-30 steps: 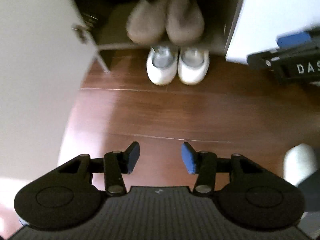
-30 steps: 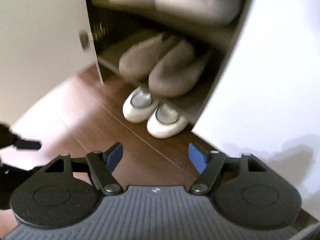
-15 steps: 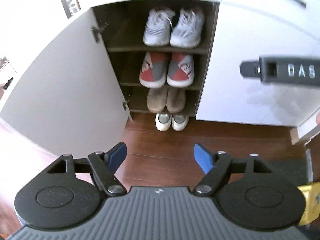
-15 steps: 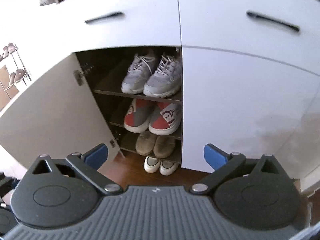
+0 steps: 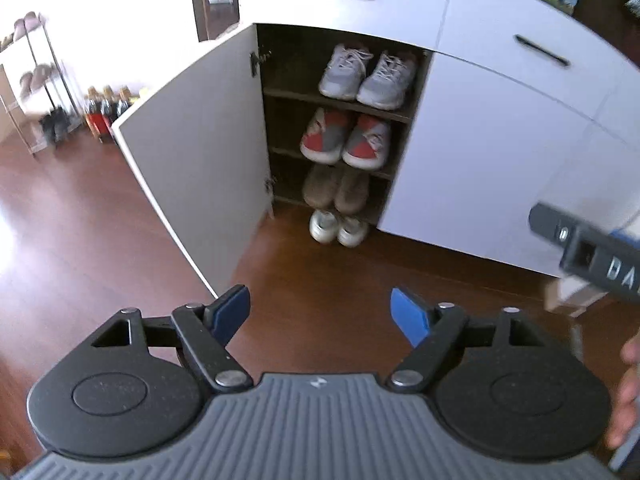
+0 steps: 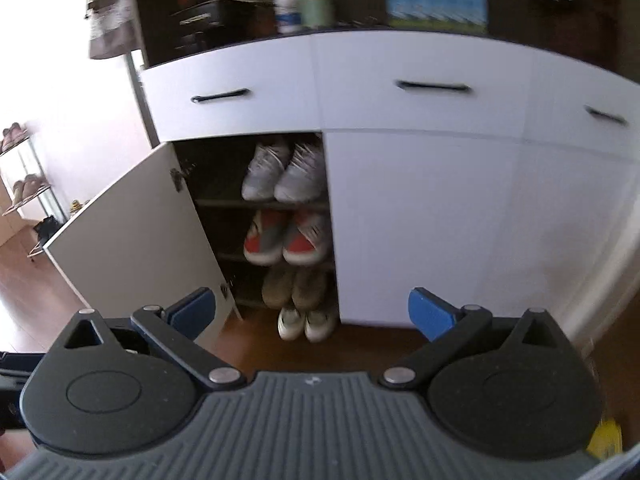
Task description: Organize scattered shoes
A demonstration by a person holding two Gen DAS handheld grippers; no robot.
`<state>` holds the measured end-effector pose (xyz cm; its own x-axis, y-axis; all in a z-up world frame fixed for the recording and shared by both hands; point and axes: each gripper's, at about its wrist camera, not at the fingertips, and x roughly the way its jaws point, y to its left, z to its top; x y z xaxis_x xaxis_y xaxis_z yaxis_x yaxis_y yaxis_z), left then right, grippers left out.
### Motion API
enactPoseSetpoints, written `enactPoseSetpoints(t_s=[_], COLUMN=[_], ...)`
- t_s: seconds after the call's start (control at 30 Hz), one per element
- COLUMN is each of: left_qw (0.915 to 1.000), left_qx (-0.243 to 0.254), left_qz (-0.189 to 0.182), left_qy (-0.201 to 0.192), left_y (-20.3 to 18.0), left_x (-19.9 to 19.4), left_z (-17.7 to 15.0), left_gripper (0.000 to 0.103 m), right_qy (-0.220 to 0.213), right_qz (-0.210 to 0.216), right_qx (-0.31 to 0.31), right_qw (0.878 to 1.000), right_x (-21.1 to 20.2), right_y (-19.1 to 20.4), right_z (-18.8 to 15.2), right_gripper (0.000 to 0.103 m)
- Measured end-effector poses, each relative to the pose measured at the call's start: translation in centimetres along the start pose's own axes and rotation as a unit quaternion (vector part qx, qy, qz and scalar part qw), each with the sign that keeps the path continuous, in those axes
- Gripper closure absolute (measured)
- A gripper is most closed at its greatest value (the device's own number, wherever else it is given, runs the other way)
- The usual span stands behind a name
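Note:
A white cabinet (image 5: 472, 184) (image 6: 440, 220) stands with its left door (image 5: 200, 168) (image 6: 132, 240) swung open. Inside, grey sneakers (image 5: 366, 76) (image 6: 284, 176) fill the top shelf, red-and-grey shoes (image 5: 346, 142) (image 6: 288, 240) the middle, brown slippers (image 5: 336, 190) (image 6: 294, 290) the bottom. A pair of small white shoes (image 5: 338, 230) (image 6: 306, 322) sits on the floor at the cabinet's foot. My left gripper (image 5: 320, 314) is open and empty, well back from the cabinet. My right gripper (image 6: 312, 312) is open wide and empty too; its black body (image 5: 588, 252) shows at the right of the left wrist view.
Dark wood floor (image 5: 320, 272) spreads in front of the cabinet. A wire shoe rack (image 5: 36, 80) (image 6: 24, 184) and bottles (image 5: 106, 104) stand far left. Jars and boxes (image 6: 304, 8) sit on the cabinet top. A hand (image 5: 628, 392) shows at the right edge.
Both grippers have pulled back and up from the cabinet, so the whole cabinet now shows. Both have opened wider. The shoes stay in place.

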<state>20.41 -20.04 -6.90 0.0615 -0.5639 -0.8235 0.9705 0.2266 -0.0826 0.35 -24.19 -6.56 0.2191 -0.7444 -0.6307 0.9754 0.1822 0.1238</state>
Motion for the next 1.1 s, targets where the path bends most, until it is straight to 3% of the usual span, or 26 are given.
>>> enactPoseSetpoints(t_s=[0.07, 0.27, 0.67, 1.1], left_qw=[0.9999, 0.9964, 0.9964, 0.9923], left_qx=[0.010, 0.065, 0.075, 0.111], left_qz=[-0.001, 0.046, 0.023, 0.001], left_qy=[-0.008, -0.031, -0.031, -0.055], left_y=[-0.4, -1.0, 4.4, 5.9], left_x=[-2.2, -5.9, -10.1, -11.9], left_z=[-0.4, -1.0, -2.7, -2.2], left_gripper=[0.020, 0.019, 0.019, 0.019], right_qy=[-0.002, -0.011, 0.020, 0.011], right_qz=[0.007, -0.002, -0.006, -0.027], right_qx=[0.005, 0.003, 0.002, 0.001], right_qw=[1.000, 1.000, 1.000, 1.000], right_x=[-1.5, -5.3, -8.0, -10.3], right_y=[0.0, 0.6, 5.7, 8.8], right_z=[0.0, 0.0, -1.9, -2.8], right_gripper=[0.001, 0.001, 0.001, 0.001])
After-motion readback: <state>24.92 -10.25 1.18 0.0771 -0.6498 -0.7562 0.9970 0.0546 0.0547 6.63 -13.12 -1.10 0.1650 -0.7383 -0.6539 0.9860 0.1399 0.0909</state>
